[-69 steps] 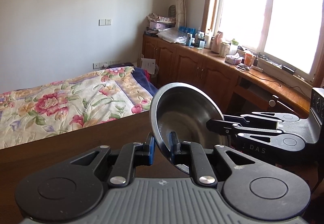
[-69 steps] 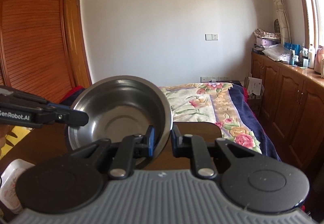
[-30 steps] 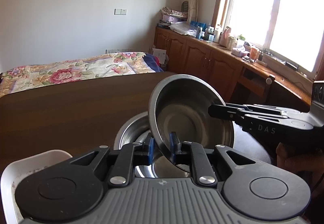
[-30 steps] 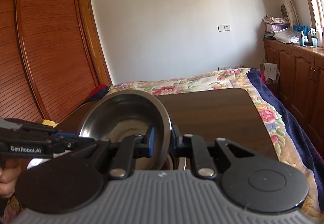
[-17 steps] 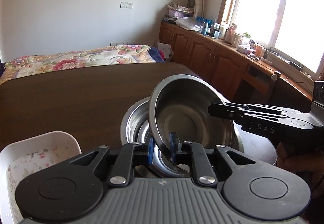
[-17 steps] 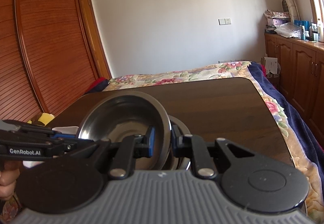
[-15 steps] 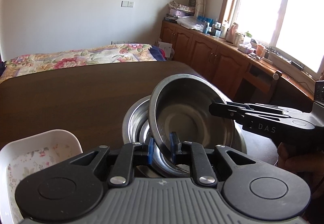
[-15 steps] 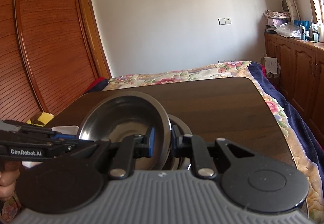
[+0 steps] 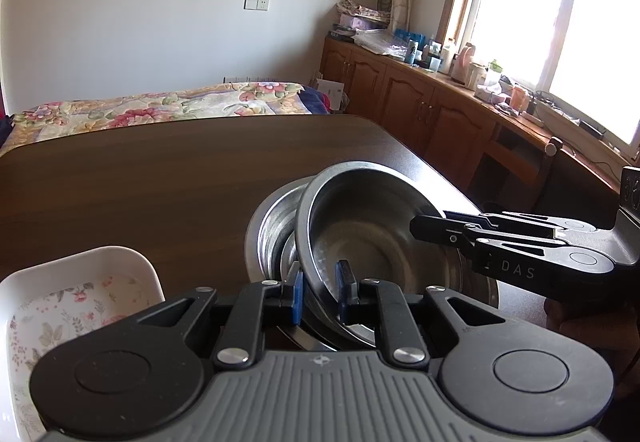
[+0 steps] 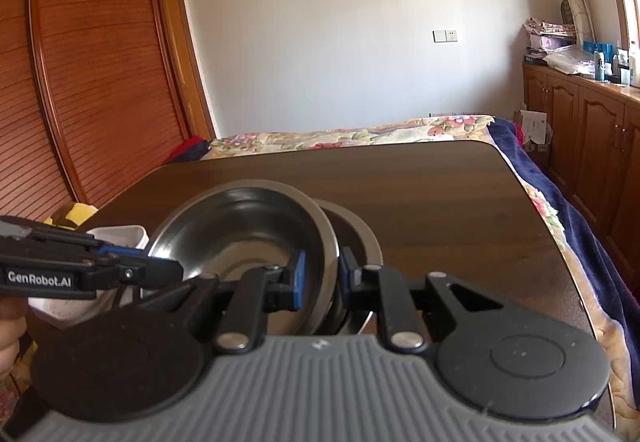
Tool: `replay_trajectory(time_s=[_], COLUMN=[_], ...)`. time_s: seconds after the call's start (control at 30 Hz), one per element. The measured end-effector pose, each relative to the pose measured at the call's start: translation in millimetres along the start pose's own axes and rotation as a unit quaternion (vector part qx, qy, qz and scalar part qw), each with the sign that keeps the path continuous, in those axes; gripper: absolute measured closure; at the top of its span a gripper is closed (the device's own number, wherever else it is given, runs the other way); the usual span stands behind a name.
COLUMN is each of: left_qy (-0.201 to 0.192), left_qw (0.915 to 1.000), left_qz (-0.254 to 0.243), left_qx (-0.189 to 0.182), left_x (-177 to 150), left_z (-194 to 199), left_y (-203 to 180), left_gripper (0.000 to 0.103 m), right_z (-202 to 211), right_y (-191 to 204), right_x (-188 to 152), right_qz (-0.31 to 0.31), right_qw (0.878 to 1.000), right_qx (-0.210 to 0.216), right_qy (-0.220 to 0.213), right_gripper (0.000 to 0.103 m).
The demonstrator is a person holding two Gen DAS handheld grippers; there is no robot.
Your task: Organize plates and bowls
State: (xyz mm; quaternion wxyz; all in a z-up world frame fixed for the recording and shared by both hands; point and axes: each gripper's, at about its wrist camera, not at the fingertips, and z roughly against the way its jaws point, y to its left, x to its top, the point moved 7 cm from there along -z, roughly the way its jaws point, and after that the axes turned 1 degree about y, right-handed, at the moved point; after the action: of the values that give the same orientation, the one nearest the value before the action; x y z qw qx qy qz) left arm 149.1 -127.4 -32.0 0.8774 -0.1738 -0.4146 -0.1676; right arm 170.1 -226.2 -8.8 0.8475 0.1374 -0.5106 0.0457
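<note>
A steel bowl point(image 9: 368, 238) hangs tilted, partly nested in a stack of steel bowls point(image 9: 272, 226) on the dark wooden table point(image 9: 160, 182). My left gripper point(image 9: 320, 288) is shut on its near rim. My right gripper point(image 10: 320, 274) is shut on the opposite rim of the same bowl point(image 10: 240, 230). In the left wrist view the right gripper's fingers point(image 9: 448, 232) reach in from the right. In the right wrist view the left gripper's fingers point(image 10: 152, 270) come in from the left. The rim of the lower bowl point(image 10: 356, 226) peeks out behind.
A white floral dish point(image 9: 80, 306) sits on the table left of the stack, also visible as the white dish point(image 10: 120, 234). A bed with a floral cover point(image 9: 160, 106) lies beyond the table's far edge. Wooden cabinets point(image 9: 420, 110) line the right wall.
Both grippers have lowered the held bowl from above the table down onto the stack of steel bowls. The white dish has come into view at left.
</note>
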Motion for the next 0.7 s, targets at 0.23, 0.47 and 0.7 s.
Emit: replay_trajectory(time_s=[0.23,0.47,0.7], left_qy=[0.003,0.0,-0.003], left_qw=[1.0,1.0,1.0], left_qz=[0.002,-0.001,0.0], left_qx=[0.002,0.005,0.008], left_x=[-1.9,-1.6,-2.6], left_z=[-2.9,-2.8,-1.8], left_y=[0.6,-0.5,0.5], left_gripper=[0.086,0.086,0.086], right_z=[0.5,1.2,1.6], right_y=[4.3,4.8,8.9], right_x=[1.8,0.9,0.3], right_qz=[0.013,0.016,0.029], right_qw=[1.0,1.0,0.999], right_qx=[-0.007,-0.005,-0.012], right_qy=[-0.003,-0.005,-0.01], right_gripper=[0.082,0.082,0.082])
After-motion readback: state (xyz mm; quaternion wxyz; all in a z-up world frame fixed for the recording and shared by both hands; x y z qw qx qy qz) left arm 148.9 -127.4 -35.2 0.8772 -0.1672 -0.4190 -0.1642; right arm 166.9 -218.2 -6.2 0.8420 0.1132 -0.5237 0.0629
